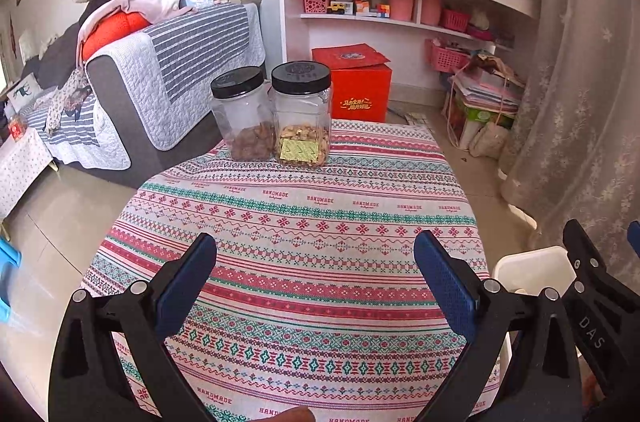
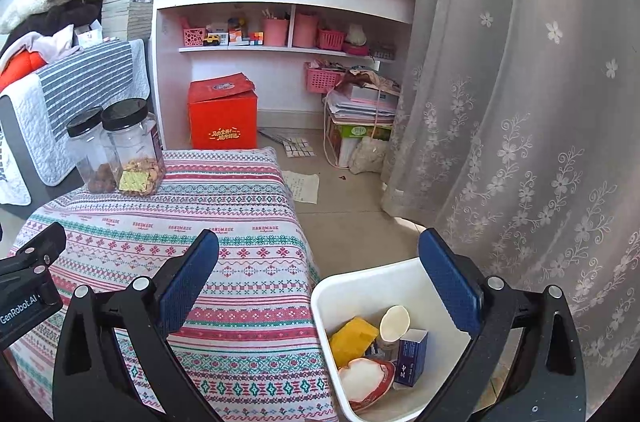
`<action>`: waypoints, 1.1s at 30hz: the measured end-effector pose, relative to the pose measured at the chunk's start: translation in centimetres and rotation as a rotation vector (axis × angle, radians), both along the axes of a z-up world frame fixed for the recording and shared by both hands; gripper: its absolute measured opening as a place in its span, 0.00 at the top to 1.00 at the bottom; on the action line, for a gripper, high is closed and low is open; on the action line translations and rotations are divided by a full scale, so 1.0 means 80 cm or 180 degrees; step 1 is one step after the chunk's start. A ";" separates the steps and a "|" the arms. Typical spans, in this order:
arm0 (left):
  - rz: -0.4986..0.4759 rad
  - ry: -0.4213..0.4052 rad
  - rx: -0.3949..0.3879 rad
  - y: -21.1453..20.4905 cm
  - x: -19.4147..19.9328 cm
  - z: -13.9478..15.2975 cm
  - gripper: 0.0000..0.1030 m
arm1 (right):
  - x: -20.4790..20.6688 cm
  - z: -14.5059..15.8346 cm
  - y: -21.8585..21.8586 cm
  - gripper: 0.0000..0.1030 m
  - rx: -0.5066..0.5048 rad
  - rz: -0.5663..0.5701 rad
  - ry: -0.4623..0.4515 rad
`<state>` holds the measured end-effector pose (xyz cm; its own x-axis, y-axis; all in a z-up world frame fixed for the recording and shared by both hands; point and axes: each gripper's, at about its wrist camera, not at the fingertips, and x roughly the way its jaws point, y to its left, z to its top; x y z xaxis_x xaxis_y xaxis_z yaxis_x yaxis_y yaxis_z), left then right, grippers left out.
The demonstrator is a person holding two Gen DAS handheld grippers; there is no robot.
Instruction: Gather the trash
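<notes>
A white bin [image 2: 360,290] stands on the floor at the table's right side. Inside lie a yellow packet [image 2: 352,340], a paper cup [image 2: 394,322], a blue-and-white carton [image 2: 410,362] and a white wrapper with a red rim [image 2: 366,380]. My right gripper [image 2: 318,286] hangs open over the bin's left rim, holding nothing. My left gripper [image 1: 316,286] is open above the patterned tablecloth [image 1: 304,222], also with nothing in it. The bin [image 1: 532,268] peeks in at the lower right of the left wrist view, behind the right gripper's body [image 1: 592,286].
Two clear jars with black lids [image 1: 242,114] [image 1: 304,114] hold snacks at the table's far edge. A sofa [image 1: 132,90] lies to the left, a red box [image 2: 222,116] and white shelves [image 2: 280,34] behind, a lace curtain [image 2: 520,122] to the right. Paper [image 2: 304,186] lies on the floor.
</notes>
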<state>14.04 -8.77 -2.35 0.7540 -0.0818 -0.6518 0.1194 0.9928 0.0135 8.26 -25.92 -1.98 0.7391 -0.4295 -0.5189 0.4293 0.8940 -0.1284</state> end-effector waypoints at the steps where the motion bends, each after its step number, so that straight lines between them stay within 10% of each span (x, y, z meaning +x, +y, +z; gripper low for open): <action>1: 0.0004 0.0001 0.0001 0.000 0.000 -0.001 0.07 | 0.000 0.000 0.000 0.07 0.0004 -0.0002 0.0001; 33: -0.0101 0.0001 0.0097 -0.036 -0.005 -0.010 0.07 | -0.016 -0.016 -0.037 0.07 0.0231 -0.0106 0.0219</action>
<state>13.64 -11.68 -3.14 0.7511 -0.0857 -0.6547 0.1509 0.9876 0.0438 6.95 -28.84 -3.28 0.6865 -0.4127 -0.5986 0.4514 0.8874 -0.0942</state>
